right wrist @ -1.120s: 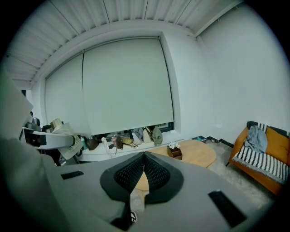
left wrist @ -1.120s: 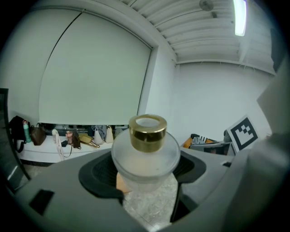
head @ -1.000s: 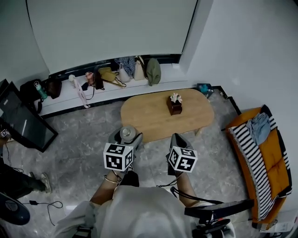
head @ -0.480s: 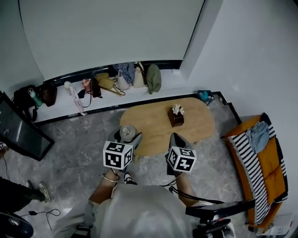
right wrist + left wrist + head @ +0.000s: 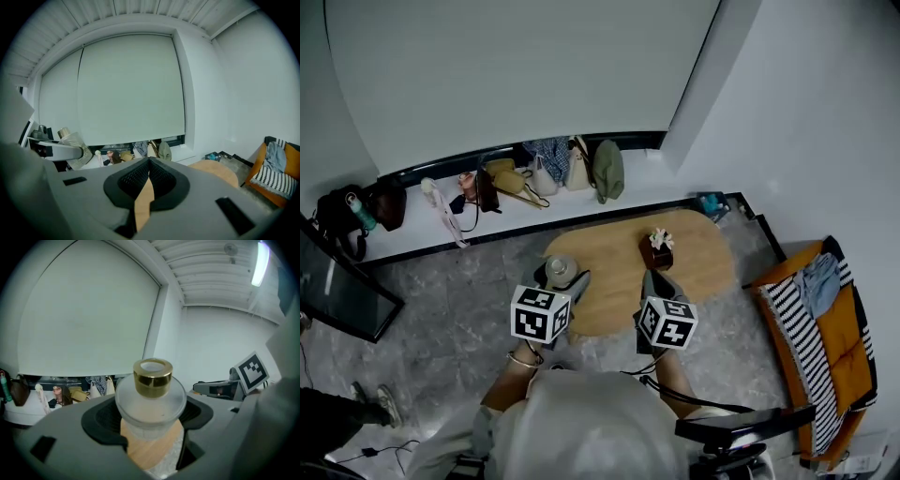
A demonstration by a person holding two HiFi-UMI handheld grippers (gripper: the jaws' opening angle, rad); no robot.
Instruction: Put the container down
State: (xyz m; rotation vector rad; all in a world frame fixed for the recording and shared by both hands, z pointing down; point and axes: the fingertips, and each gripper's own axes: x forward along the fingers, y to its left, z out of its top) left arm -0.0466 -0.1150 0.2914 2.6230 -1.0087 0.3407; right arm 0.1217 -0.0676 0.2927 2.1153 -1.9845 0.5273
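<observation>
The container (image 5: pixel 150 401) is a frosted glass bottle with a gold collar round its open neck. My left gripper (image 5: pixel 151 420) is shut on its body and holds it upright. In the head view the container (image 5: pixel 561 272) hangs over the near left edge of the oval wooden table (image 5: pixel 703 258), with the left gripper (image 5: pixel 564 287) under it. To its right my right gripper (image 5: pixel 652 283) is shut with nothing in it; its jaws meet at the tips (image 5: pixel 149 165). From the right gripper view the container (image 5: pixel 71 142) shows at the left.
A dark brown box topped with pale flowers (image 5: pixel 655 249) stands on the table's far middle. Several bags (image 5: pixel 577 166) line the window ledge behind. An orange sofa with a striped blanket (image 5: pixel 821 328) stands at the right, and a dark panel (image 5: pixel 337 291) leans at the left.
The person has stepped forward: the table has come closer under both grippers, and the container now hangs over its near edge. The hold on the container is unchanged.
</observation>
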